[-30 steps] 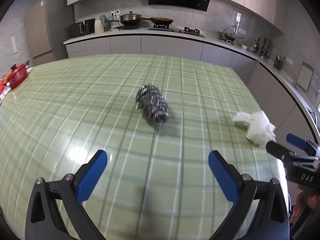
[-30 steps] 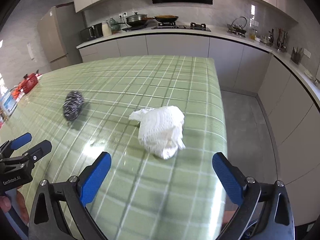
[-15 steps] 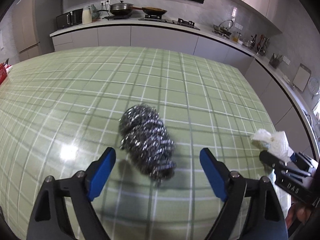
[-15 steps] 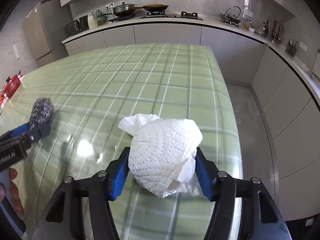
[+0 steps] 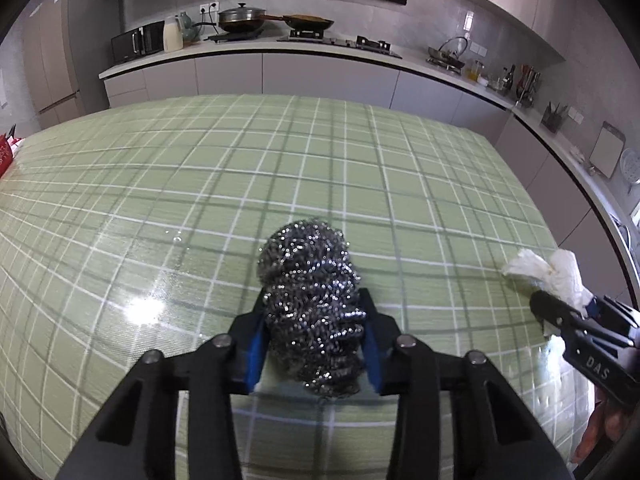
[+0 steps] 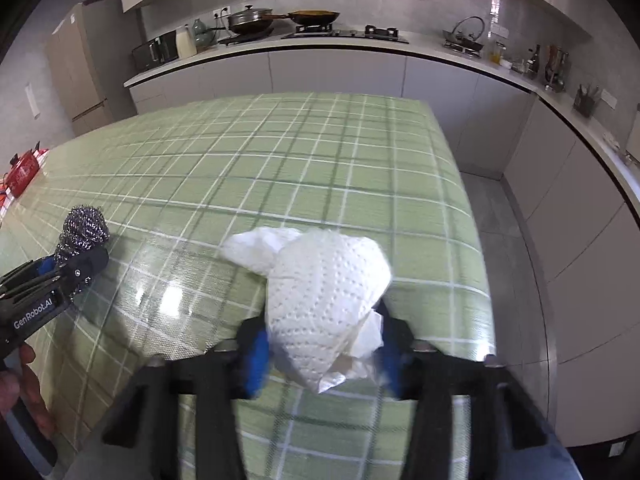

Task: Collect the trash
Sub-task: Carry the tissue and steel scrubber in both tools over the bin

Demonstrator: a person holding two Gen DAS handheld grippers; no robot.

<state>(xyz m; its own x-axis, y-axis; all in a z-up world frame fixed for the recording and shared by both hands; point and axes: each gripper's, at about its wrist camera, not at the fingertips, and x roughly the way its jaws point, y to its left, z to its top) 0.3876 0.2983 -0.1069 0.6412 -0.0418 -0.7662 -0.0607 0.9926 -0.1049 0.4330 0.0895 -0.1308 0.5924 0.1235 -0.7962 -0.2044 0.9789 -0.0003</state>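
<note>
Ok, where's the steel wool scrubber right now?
Between the left gripper pads, pressed from both sides on the green checked table: steel wool scrubber.

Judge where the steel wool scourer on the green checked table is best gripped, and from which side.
Across its narrow middle, coming from above and the near end. The steel wool scourer lies lengthwise away from the left gripper, so its long flanks face the fingers, which have just been closing and now pinch them. The springy mesh gives under that squeeze.
</note>
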